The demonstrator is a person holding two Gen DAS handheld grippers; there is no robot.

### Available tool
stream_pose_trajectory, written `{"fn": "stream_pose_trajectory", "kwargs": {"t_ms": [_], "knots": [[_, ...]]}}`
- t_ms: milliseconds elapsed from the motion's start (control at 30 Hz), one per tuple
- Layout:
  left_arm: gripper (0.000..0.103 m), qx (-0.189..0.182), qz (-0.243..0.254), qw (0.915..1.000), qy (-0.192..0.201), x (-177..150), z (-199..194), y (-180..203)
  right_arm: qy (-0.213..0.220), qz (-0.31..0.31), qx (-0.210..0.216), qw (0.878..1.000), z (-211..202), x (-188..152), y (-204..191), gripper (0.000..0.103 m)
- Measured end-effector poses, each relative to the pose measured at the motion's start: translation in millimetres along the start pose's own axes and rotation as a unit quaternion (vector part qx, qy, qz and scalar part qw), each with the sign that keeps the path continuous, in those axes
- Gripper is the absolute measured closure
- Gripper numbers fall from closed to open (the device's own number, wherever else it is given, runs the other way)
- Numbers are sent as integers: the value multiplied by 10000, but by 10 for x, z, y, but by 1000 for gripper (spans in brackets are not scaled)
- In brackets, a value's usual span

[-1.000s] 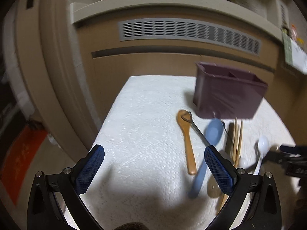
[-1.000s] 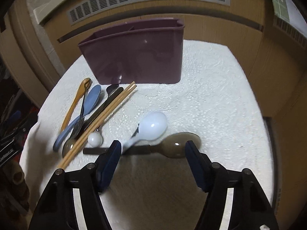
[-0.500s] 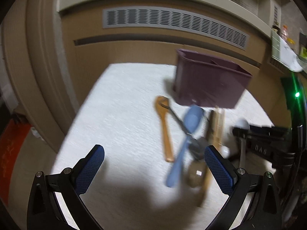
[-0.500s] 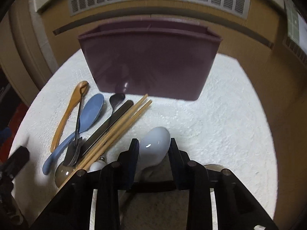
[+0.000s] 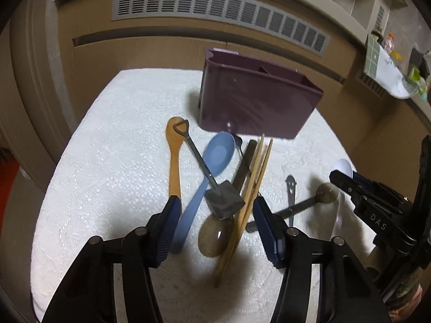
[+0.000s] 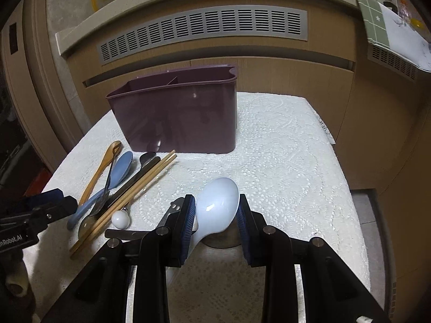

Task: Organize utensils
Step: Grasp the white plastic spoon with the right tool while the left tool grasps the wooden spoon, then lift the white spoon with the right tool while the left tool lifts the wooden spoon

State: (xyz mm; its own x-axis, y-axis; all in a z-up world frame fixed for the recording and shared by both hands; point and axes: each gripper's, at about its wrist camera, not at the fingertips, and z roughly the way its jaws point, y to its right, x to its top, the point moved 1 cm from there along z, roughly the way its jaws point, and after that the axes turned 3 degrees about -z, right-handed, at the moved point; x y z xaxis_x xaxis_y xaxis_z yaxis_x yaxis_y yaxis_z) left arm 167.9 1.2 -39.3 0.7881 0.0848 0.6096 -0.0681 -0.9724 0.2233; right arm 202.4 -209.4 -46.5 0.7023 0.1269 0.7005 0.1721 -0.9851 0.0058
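White cloth (image 6: 282, 161): right gripper (image 6: 216, 210) clamps white spoon (image 6: 218, 204); left gripper (image 5: 215, 210) closing around utensils.

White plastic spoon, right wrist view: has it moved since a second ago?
Yes. The white plastic spoon has left the white tablecloth and is raised between the right tool's pads, toward the purple utensil caddy.

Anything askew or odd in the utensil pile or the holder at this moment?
Nothing spilled or damaged. The pile left of the purple holder lies crisscrossed: a small metal shovel rests across the blue spoon and chopsticks. The holder stands upright, no utensils visible in it.
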Motion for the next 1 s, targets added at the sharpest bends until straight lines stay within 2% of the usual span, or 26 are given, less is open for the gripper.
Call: {"fn": "stream_pose_trajectory", "kwargs": {"t_ms": [67,200,333,400,433,467,567,600,700,767,833,933,1000], "knots": [[48,40,-14,9999,-100,-34,35,45,24,33,-16,10000,8,-28,16,74],[48,138,-410,9988,-249,-82,182,107,171,68,-138,9997,-39,-39,52,74],[48,348,-777,9959,-313,-32,345,117,231,79,-237,9994,-71,-60,65,74],[48,490,-806,9951,-301,-12,414,116,210,90,-263,9994,-64,-70,69,74],[50,537,-790,9951,-263,-6,439,107,204,88,-296,9993,-60,-71,68,74],[58,571,-763,9952,-234,-4,446,96,205,81,-315,9993,-59,-71,65,74],[77,605,-585,9964,-2,16,328,90,247,30,-353,9991,-93,-62,44,74],[87,666,-439,9967,178,32,238,97,265,20,-365,9990,-111,-62,36,74],[87,851,-54,9928,839,89,-103,120,366,19,-328,9988,-198,-48,5,74],[88,884,116,9899,1099,119,-287,113,420,-6,-261,9988,-256,-30,-26,74],[87,780,60,9911,1078,122,-381,49,409,-2,-154,9990,-288,-16,-42,74],[86,601,-11,9949,812,59,-400,-53,327,-33,-64,9994,-300,-24,-55,74],[83,405,-53,9977,544,-6,-314,-89,252,-6,-68,9997,-275,-50,-46,80]]}}
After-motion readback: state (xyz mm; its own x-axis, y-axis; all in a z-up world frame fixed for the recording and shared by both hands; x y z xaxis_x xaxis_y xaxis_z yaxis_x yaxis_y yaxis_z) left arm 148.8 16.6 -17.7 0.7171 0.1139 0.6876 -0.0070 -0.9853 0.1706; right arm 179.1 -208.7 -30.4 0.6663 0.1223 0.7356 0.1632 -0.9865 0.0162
